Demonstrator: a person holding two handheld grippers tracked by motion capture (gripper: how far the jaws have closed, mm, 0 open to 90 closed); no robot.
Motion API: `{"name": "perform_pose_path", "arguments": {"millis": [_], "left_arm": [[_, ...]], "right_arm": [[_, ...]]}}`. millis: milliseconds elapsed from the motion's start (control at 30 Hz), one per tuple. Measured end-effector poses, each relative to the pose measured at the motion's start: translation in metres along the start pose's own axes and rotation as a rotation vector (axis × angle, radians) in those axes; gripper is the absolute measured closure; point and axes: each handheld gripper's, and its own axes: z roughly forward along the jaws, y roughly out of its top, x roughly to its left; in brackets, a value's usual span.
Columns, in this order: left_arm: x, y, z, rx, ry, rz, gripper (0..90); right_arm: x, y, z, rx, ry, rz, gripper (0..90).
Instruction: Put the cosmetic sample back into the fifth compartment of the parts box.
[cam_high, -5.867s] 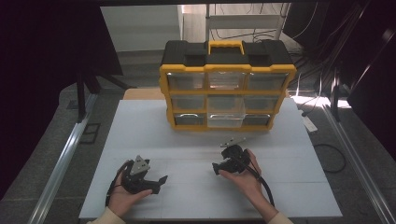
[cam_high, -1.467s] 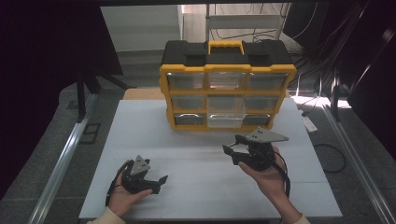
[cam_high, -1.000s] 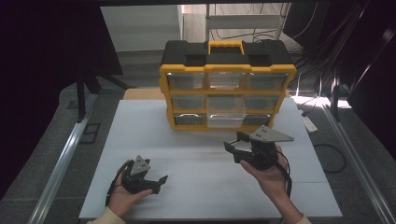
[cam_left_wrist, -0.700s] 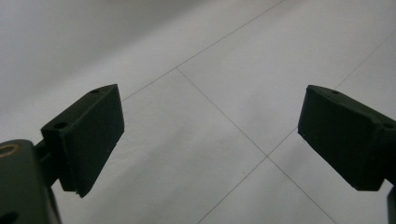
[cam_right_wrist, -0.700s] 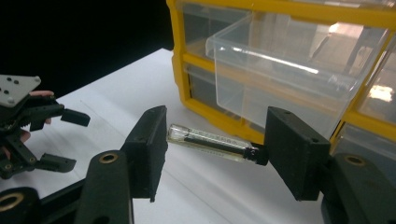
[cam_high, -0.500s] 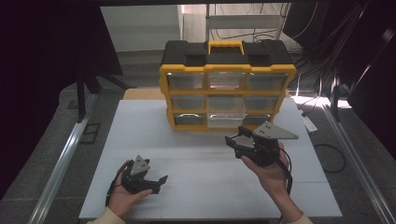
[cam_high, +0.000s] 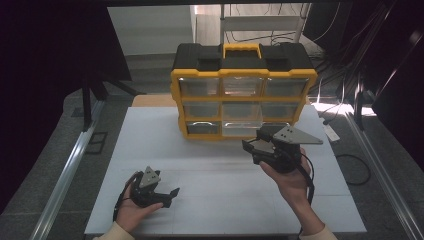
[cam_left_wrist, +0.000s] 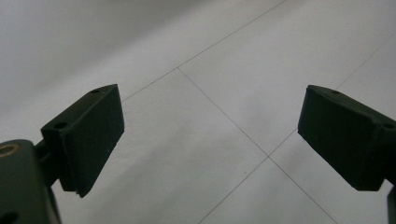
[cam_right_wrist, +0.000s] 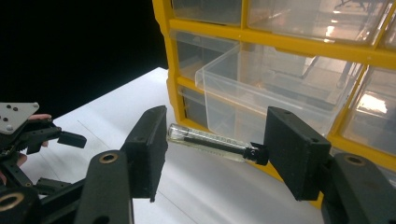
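Presently the white table (cam_high: 210, 165) carries a yellow organizer (cam_high: 243, 90) with clear drawers. One drawer (cam_right_wrist: 261, 88) in its lower rows stands pulled out, just beyond and above the right gripper's (cam_right_wrist: 212, 144) jaws. That gripper is raised off the table, its jaws pinching a small glass vial (cam_right_wrist: 210, 142) lengthwise, end to end: the clear base sits against one pad, the black cap against the other. The vial lies level between the jaws, close in front of the open drawer but not yet over its rim.

The left gripper (cam_left_wrist: 210, 135) rests low over bare table, jaws spread wide with nothing between them.

Assessment: pickup is done and the drawer is already open. Remaining, by my reading, are carrying the vial over the drawer's front wall, releasing it inside, and presumably pushing the drawer shut.
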Motion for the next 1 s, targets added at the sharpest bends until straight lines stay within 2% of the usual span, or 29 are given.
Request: {"name": "perform_pose_path", "arguments": {"millis": [400,600,1000], "left_arm": [[0.0,0.0,-0.001,-0.007,-0.005,-0.002,7.8],[-0.001,0.0,-0.001,-0.008,-0.007,0.0,7.8],[-0.001,0.0,-0.001,-0.006,-0.007,0.0,7.8]], "right_arm": [[-0.004,0.01,0.006,-0.014,0.017,-0.006,40.8],[-0.009,0.016,0.009,-0.034,0.01,0.0,40.8],[-0.017,0.02,0.018,-0.034,0.002,0.006,40.8]]}}
